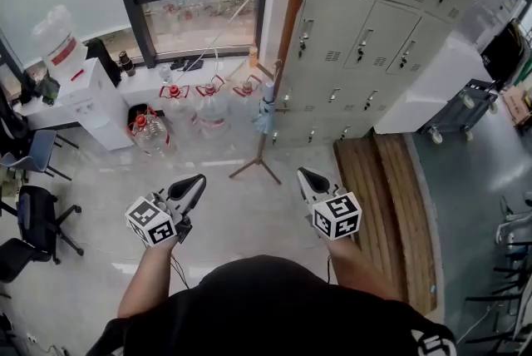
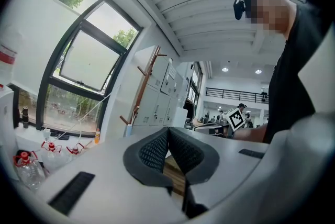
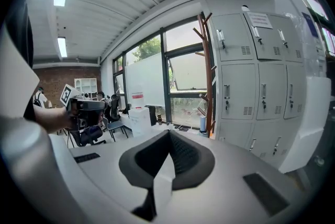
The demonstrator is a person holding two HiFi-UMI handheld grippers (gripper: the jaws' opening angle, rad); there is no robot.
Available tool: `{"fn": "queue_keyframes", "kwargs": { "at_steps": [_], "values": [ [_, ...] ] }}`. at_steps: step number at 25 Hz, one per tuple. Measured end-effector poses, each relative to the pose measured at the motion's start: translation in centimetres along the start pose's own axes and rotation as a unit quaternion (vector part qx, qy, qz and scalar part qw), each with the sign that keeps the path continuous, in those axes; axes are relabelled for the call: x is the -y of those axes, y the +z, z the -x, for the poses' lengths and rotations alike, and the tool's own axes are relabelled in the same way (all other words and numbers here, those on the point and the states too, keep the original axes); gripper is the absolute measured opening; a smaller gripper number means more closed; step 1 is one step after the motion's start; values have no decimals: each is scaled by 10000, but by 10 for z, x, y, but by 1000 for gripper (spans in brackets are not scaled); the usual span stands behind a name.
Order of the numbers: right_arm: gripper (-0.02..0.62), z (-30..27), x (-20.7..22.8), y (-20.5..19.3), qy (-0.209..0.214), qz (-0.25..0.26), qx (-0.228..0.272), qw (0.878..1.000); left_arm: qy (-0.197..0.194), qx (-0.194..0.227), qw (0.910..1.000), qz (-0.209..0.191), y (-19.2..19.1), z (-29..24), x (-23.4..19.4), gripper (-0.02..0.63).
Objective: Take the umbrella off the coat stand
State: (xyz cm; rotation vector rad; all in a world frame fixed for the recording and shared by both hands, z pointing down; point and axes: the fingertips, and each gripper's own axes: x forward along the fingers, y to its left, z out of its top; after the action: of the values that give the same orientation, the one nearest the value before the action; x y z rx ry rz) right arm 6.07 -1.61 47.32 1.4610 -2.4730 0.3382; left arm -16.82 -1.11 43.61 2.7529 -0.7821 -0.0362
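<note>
Head view: this is the approach step, nothing grasped yet. The left gripper (image 1: 197,180) and right gripper (image 1: 307,175) are held out in front of the body, both well apart from the coat stand (image 1: 290,22). The stand is on the floor (image 1: 249,217) in the corner where the window (image 1: 195,13) meets the lockers (image 1: 378,38). The umbrella (image 1: 266,110) is pale blue and folded, and hangs low on the stand, apparently from a lower peg, above the stand's feet. Containers: water jugs (image 1: 150,132) with red tops sit on the floor along the window edge; they look clear, fill not readable. One more jug (image 1: 56,38) sits on top of the dispenser (image 1: 93,103). Locker doors are all closed, contents hidden. Left gripper view: jaws together at the tips, nothing between them. The coat stand (image 2: 147,81) and umbrella (image 2: 128,129) are ahead, left of the jaw line. Right gripper view: jaws likewise closed and empty. The umbrella (image 3: 203,123) is beside the stand's pole (image 3: 208,71), right of the jaw line. Next, as I read it: walk in, part one pair of jaws, close on the umbrella near its top and lift it clear of the peg.
</note>
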Motion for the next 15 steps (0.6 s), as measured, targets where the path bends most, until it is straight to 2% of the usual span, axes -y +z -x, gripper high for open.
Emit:
{"fn": "queue_keyframes", "kwargs": {
  "at_steps": [3, 9, 15],
  "values": [
    [14, -9, -11, 9, -21, 77, 77, 9999, -21, -31, 10000, -5, 5, 6, -11, 23],
    [12, -25, -26, 25, -27, -12, 284, 9996, -364, 134, 9992, -123, 18, 17, -27, 23],
    [12, -33, -51, 32, 34, -156, 424, 9990, -500, 192, 9985, -142, 31, 33, -31, 23]
  ]
}}
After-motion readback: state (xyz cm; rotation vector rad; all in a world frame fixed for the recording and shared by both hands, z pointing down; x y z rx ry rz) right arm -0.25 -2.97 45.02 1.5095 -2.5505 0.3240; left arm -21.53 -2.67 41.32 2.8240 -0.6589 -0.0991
